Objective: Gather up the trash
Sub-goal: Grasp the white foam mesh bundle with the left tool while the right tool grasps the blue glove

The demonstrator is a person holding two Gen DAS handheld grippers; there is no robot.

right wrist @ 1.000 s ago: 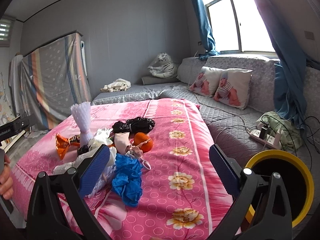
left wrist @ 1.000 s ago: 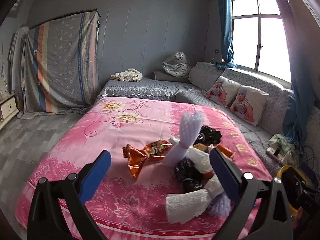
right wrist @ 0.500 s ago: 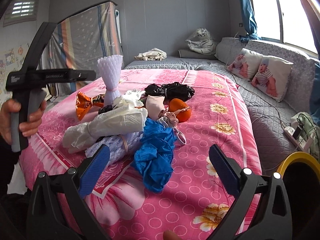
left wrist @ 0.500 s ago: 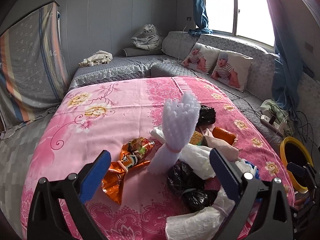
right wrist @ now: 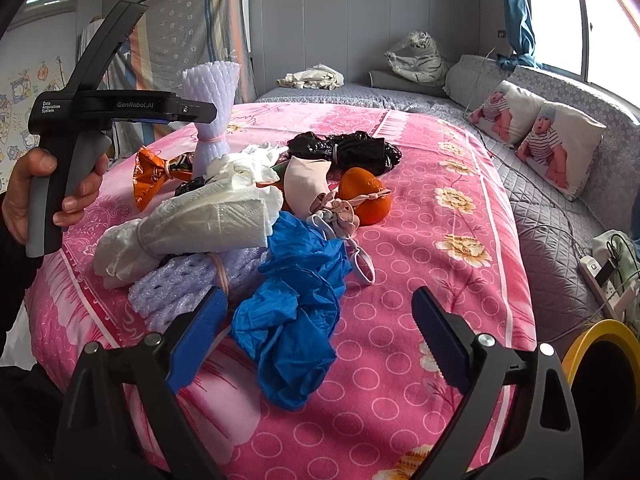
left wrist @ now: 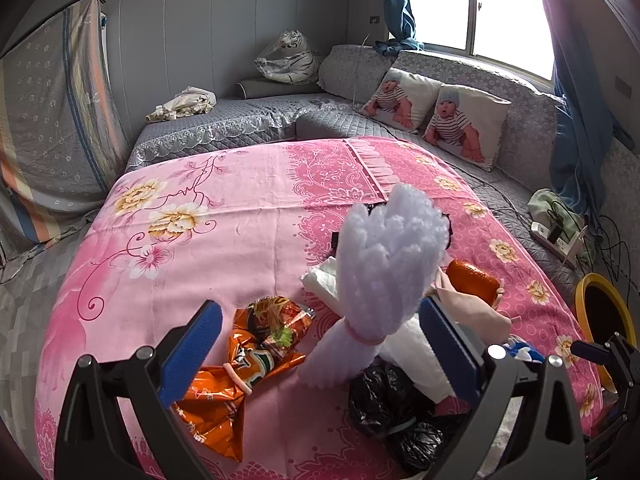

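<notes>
Both your grippers have closed in on the trash heaped on the pink floral bedspread [right wrist: 460, 184] since a second ago: left gripper [left wrist: 320, 344] wide open around the white foam-net bundle [left wrist: 384, 264], right gripper [right wrist: 320, 328] open over the crumpled blue plastic glove [right wrist: 296, 312], nothing grabbed yet.

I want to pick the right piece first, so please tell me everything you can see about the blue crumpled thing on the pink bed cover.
The blue plastic bag looks like thin, glossy film, crumpled into loose folds. It lies flat on the pink bed cover at the near edge of the trash pile. Its upper end touches the white paper towel bundle and the pale elastic straps. It sits ahead of the right gripper, whose jaws are wide open and not touching it.
</notes>
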